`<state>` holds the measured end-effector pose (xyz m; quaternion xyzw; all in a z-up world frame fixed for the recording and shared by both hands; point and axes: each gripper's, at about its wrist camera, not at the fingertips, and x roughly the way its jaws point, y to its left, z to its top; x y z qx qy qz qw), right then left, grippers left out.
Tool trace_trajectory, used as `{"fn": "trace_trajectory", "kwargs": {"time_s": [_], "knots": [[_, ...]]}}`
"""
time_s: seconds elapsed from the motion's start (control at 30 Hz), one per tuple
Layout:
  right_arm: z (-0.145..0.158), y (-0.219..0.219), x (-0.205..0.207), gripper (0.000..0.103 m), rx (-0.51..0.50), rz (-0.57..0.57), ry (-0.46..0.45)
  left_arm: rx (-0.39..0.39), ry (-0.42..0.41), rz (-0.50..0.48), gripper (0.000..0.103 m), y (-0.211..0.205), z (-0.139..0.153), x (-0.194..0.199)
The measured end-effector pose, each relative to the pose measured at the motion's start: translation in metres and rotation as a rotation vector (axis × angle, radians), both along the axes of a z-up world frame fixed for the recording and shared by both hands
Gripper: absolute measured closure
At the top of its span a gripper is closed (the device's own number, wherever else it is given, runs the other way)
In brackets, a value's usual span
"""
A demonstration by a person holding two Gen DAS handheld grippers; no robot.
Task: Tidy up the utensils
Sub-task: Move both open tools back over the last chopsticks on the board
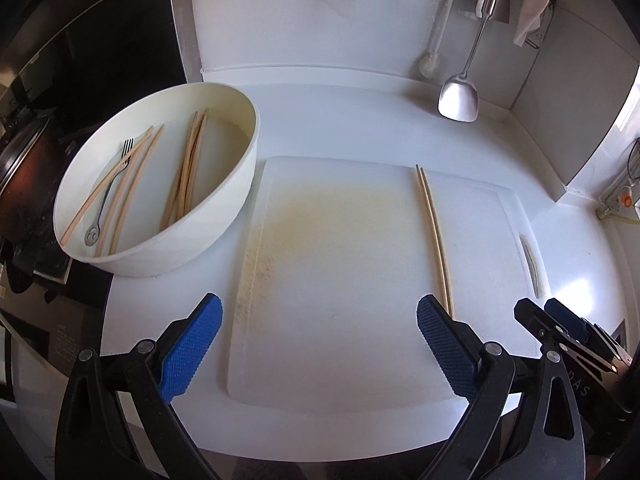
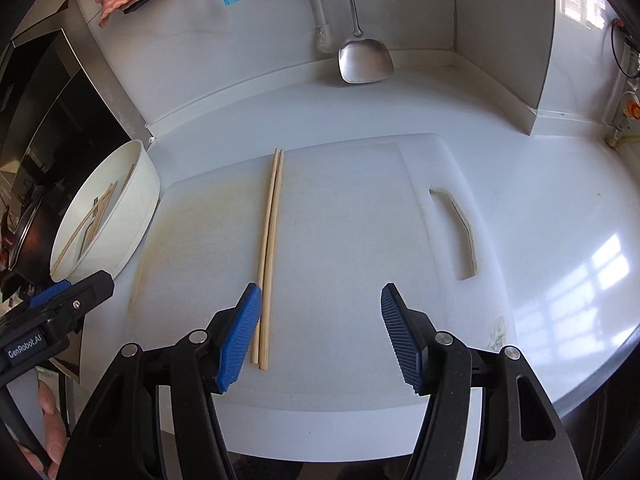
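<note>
Left wrist view: left claw [image 1: 318, 322] wide open, empty, over cutting board [image 1: 340, 248]; chopstick pair [image 1: 434, 236] right of centre; bowl [image 1: 224, 224] with chopsticks and fork [image 1: 110, 190] upper left.

Right wrist view: right claw [image 2: 320, 330] open, empty; chopstick pair [image 2: 269, 256] just beside its left pad, centre left of frame, on board on white counter [image 2: 540, 208].

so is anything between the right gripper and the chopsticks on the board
Nothing visible. The chopsticks lie bare on the cutting board, their near ends just inside the open right gripper's left finger. The board around them is empty.
</note>
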<state>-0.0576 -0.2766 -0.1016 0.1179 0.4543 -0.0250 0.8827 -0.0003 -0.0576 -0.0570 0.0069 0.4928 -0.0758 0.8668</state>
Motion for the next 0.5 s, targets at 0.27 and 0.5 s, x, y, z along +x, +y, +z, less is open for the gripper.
{"fn": "trace_trajectory", "kwargs": {"time_s": [0.27, 0.5], "knots": [[-0.017, -0.001, 0.025, 0.043, 0.003, 0.023, -0.008, 0.037, -0.016, 0.049, 0.007, -0.008, -0.01, -0.005], [-0.036, 0.008, 0.039, 0.043, -0.006, 0.048, 0.011, 0.014, 0.015, 0.1, 0.007, 0.004, -0.025, 0.0]]}}
